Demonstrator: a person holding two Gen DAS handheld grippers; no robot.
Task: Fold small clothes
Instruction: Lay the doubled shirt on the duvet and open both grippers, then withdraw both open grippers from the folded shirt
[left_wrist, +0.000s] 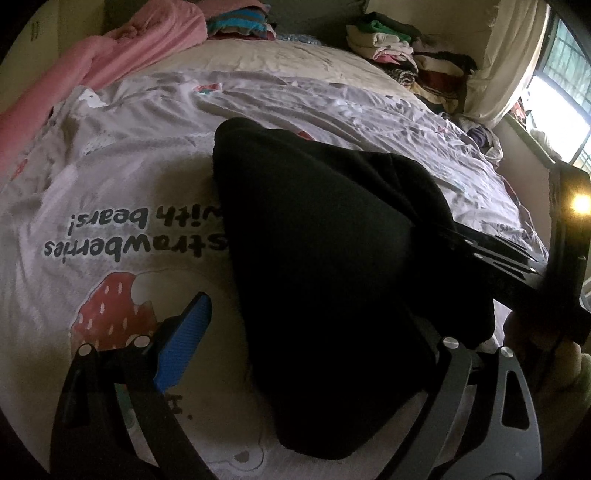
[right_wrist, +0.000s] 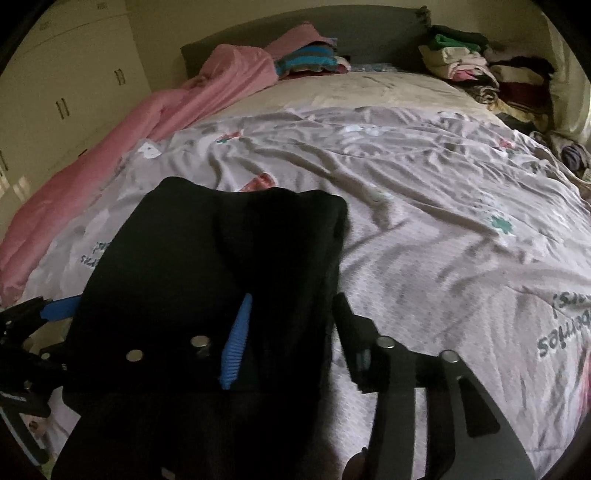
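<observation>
A small black garment (left_wrist: 325, 258) lies folded on the printed bed sheet (left_wrist: 122, 173); it also shows in the right wrist view (right_wrist: 207, 266). My left gripper (left_wrist: 310, 332) is open around its near edge: the blue left pad (left_wrist: 184, 336) is clear of the cloth and the right finger is hidden behind it. My right gripper (right_wrist: 295, 332) is open, its blue left pad (right_wrist: 236, 343) lying on the garment and the right finger (right_wrist: 354, 343) beside its right edge. My right gripper also shows in the left wrist view (left_wrist: 491, 251) at the garment's right side.
A pink blanket (right_wrist: 110, 147) runs along the bed's left side. Folded clothes (right_wrist: 310, 59) lie at the headboard and a heap of clothes (right_wrist: 480, 70) at the far right. White cupboards (right_wrist: 66, 81) stand left; a window (left_wrist: 561, 92) is right.
</observation>
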